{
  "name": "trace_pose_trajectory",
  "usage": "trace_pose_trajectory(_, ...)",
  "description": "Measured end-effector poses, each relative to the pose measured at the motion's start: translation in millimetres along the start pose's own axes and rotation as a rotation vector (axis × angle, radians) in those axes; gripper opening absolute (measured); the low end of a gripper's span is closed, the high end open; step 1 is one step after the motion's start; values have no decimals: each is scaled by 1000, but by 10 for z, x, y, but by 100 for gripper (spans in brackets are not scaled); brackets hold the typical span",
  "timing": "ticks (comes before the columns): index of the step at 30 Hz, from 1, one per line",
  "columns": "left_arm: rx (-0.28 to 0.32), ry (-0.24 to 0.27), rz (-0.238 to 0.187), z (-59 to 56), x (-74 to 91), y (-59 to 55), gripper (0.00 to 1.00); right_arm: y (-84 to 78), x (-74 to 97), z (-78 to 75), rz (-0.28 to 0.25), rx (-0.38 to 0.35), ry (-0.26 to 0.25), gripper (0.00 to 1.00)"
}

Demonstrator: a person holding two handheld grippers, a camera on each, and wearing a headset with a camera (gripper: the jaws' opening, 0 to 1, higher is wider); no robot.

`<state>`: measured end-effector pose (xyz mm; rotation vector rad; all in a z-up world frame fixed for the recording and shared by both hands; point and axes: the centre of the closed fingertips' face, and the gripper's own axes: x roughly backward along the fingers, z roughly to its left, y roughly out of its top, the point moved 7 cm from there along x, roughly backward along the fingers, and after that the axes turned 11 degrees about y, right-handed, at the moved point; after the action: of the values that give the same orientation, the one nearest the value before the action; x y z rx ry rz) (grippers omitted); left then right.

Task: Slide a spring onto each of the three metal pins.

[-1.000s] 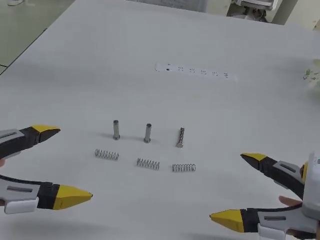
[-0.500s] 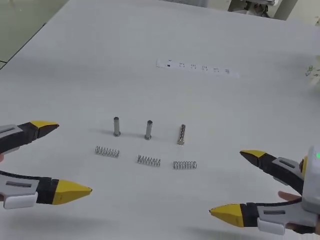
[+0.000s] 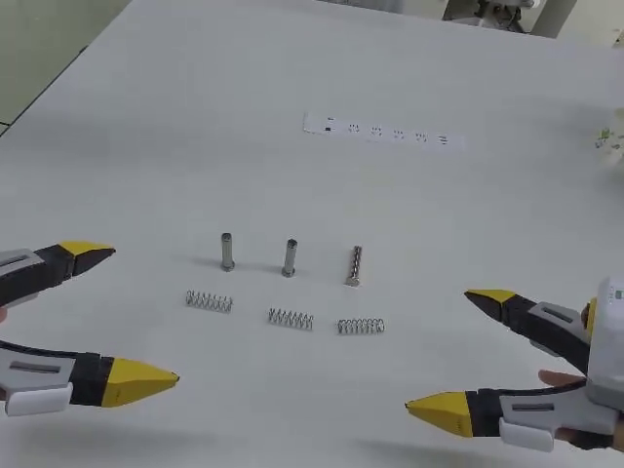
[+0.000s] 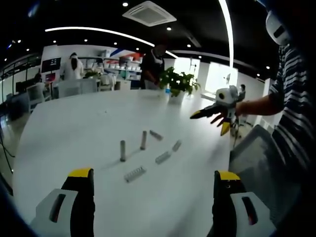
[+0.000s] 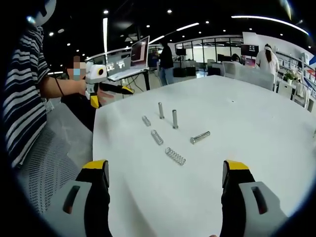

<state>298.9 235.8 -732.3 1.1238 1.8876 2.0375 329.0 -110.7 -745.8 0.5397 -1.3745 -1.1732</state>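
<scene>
Head view: a person holds the left gripper [image 3: 144, 314] and the right gripper [image 3: 439, 349] low over a white table [image 3: 146, 146], one at each near side of the frame. Both are angled inward, their yellow-tipped jaws spread wide and holding nothing.

Just beyond and between them three springs lie in a row, apart from one another: left spring [image 3: 209, 301], middle spring [image 3: 291, 319] and right spring [image 3: 361, 327]. A pin sits close behind each. The left pin [image 3: 227, 252] and middle pin [image 3: 290, 257] stand upright. The right pin [image 3: 354, 266] lies on its side, as the right gripper view makes plain. Every spring lies clear of its pin.

Farther back, a socket strip [image 3: 380, 134] is set in the tabletop. Left gripper view shows a striped sleeve [image 4: 291, 98], a plant [image 4: 177, 81] at the table's far edge, and people [image 4: 155, 64] standing in an open office under ceiling light strips.
</scene>
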Motion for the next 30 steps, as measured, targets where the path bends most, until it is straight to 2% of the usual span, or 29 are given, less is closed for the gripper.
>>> trace_pose_trajectory(7,0,-2,-6,16,-17,23,98,110,-37,-88,-2,-40,5,92)
trace_pose_trajectory(16,5,2,-5,18,-27,-4,98,253,-118,-208,-11,-100,15,85)
trace_pose_trajectory(22,2,2,-5,17,-30,-13,98,296,-153,-294,-24,-136,15,82)
trace_pose_trajectory(30,7,-1,0,-1,-21,-35,98,352,-229,-381,-13,-184,11,75)
